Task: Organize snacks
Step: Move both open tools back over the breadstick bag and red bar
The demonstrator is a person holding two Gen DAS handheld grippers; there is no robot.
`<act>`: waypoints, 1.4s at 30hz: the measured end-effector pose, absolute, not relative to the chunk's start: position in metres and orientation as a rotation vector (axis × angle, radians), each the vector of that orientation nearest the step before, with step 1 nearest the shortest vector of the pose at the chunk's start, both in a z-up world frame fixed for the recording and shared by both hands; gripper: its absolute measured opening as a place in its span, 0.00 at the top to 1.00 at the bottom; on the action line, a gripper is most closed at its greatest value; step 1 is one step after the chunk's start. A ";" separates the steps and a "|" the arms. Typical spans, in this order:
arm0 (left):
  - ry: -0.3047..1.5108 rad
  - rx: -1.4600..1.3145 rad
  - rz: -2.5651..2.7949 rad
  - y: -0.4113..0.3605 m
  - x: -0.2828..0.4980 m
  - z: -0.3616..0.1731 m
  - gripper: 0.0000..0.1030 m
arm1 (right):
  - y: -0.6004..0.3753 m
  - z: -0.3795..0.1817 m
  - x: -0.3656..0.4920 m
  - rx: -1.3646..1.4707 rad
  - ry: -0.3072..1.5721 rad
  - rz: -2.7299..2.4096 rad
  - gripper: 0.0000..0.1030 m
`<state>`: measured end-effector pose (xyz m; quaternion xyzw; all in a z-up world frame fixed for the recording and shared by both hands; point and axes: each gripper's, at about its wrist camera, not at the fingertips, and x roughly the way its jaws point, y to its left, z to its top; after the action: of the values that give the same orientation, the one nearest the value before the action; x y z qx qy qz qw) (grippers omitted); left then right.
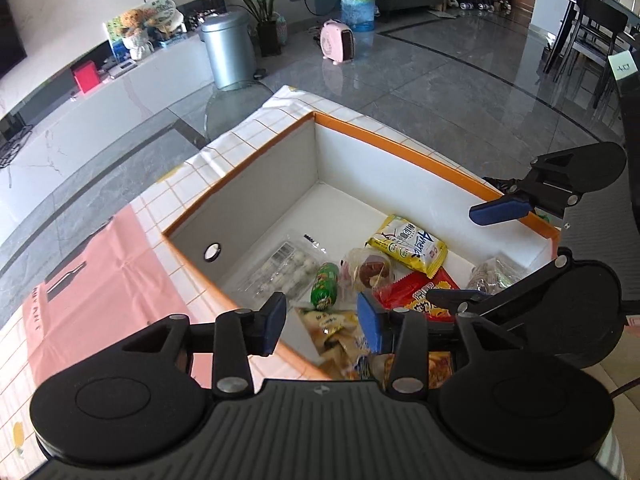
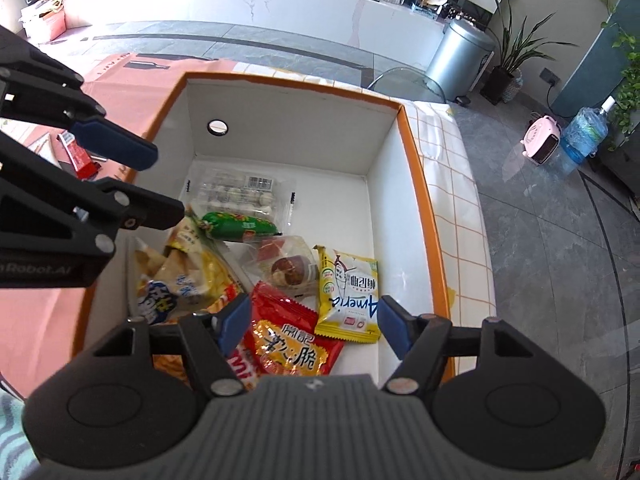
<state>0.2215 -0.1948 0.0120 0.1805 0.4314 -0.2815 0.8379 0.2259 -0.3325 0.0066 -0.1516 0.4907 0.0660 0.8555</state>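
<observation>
Grey tiled floor surrounds a checked tablecloth (image 1: pixel 256 140) bearing an orange-rimmed white box (image 2: pixel 384 184). Snack packets lie inside: red packet (image 2: pixel 292 340), yellow packet (image 2: pixel 348 300) at its 1 o'clock, green roll (image 2: pixel 240 226) at 11 o'clock. Left gripper (image 1: pixel 322 322) and right gripper (image 2: pixel 316 324) hover above, jaws apart, gripping nothing.
</observation>
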 end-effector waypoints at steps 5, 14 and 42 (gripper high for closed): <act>0.855 0.354 -0.585 -0.172 0.190 0.036 0.44 | -0.315 0.028 0.194 -0.316 0.978 0.141 0.32; 0.737 0.273 -0.504 -0.114 0.130 0.052 0.43 | -0.277 0.041 0.139 -0.260 0.872 0.157 0.29; 0.702 -0.065 -0.124 0.063 0.065 -0.020 0.43 | -0.119 -0.035 0.067 -0.010 0.688 0.202 0.30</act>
<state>0.0651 0.0634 -0.0198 -0.0318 0.3433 -0.0609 0.9367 0.0674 -0.1187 -0.0345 -0.0049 0.3367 0.0990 0.9364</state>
